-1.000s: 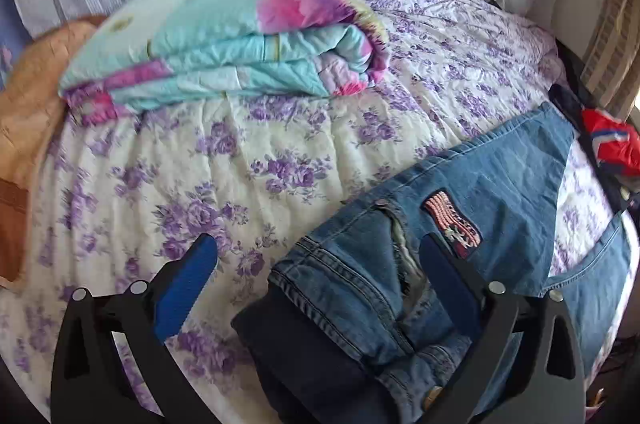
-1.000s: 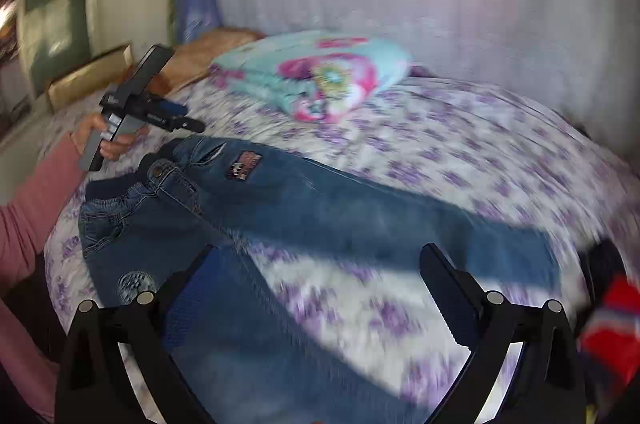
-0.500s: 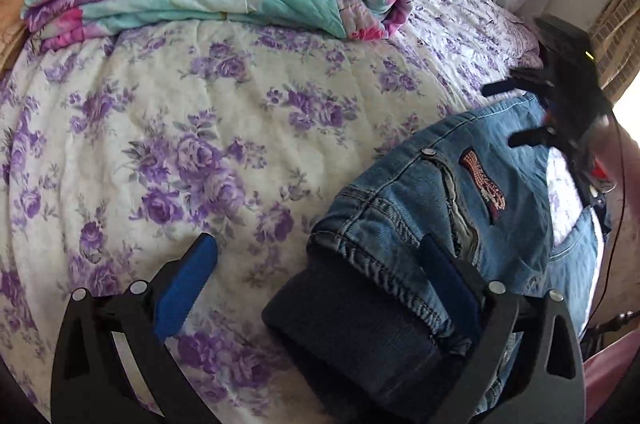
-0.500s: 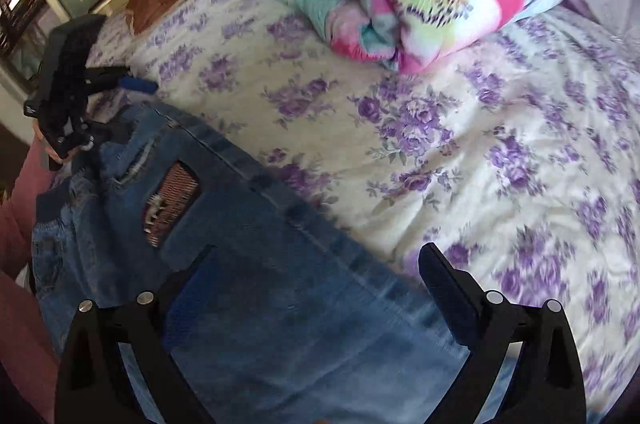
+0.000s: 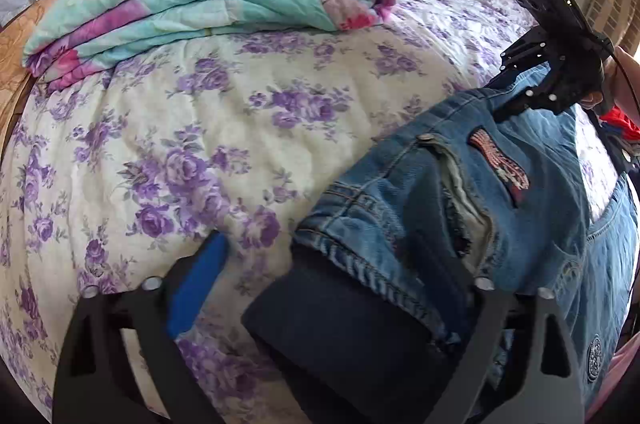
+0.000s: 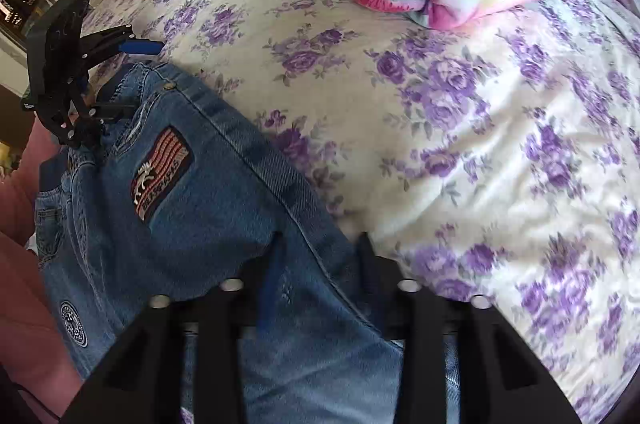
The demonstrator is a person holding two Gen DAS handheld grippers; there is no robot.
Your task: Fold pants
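The blue denim pants [image 6: 192,224] lie flat on the bed [image 6: 460,128] over its purple-flowered quilted cover, long axis running from the dark ribbed waistband by the left claw [image 5: 320,288] along the leg to the right claw [image 6: 320,264]. The left claw's jaws have just been closing yet stand wide astride the waistband corner; the right claw's have just been closing, narrow, pinching the leg's seamed edge. A stitched flag patch [image 6: 160,176] faces up
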